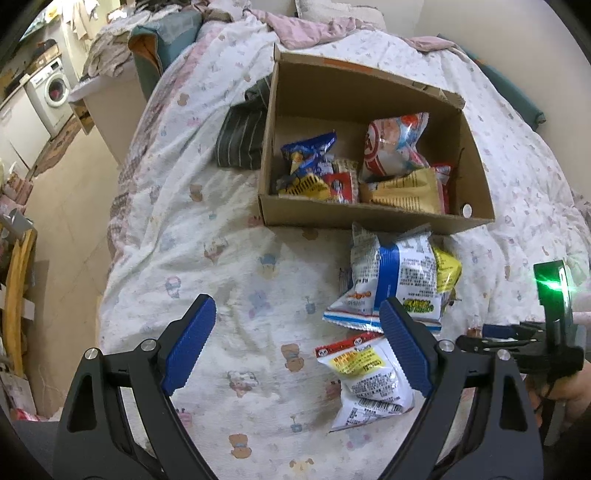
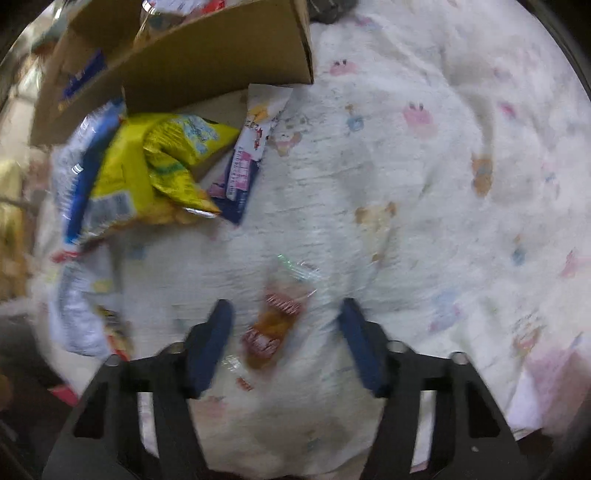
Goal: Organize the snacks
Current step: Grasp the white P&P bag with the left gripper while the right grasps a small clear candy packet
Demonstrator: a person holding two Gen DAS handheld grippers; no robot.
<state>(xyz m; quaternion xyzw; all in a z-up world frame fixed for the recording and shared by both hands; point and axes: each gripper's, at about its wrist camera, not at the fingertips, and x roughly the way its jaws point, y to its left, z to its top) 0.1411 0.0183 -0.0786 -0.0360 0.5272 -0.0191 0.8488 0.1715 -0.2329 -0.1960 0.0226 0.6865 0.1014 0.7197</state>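
Note:
A cardboard box (image 1: 369, 218) sits on the bed and holds several snack packets (image 1: 395, 147). In front of it lie a white-and-blue bag (image 1: 391, 273), a yellow bag (image 1: 448, 271) and a white packet with a red top (image 1: 369, 373). My left gripper (image 1: 297, 317) is open and empty above the sheet, its right finger beside the white packet. My right gripper (image 2: 284, 314) is open, jaws on either side of a small clear packet with orange snack (image 2: 273, 328) lying on the sheet. The right view is blurred. The box (image 2: 221, 62) and yellow bag (image 2: 162, 166) show at its upper left.
The bed has a white patterned sheet (image 1: 229, 258). A dark striped cloth (image 1: 242, 136) lies left of the box. A pink blanket (image 1: 314, 26) is at the head. The floor and a washing machine (image 1: 51, 88) are at the left. The right gripper's body (image 1: 546, 332) shows at the right.

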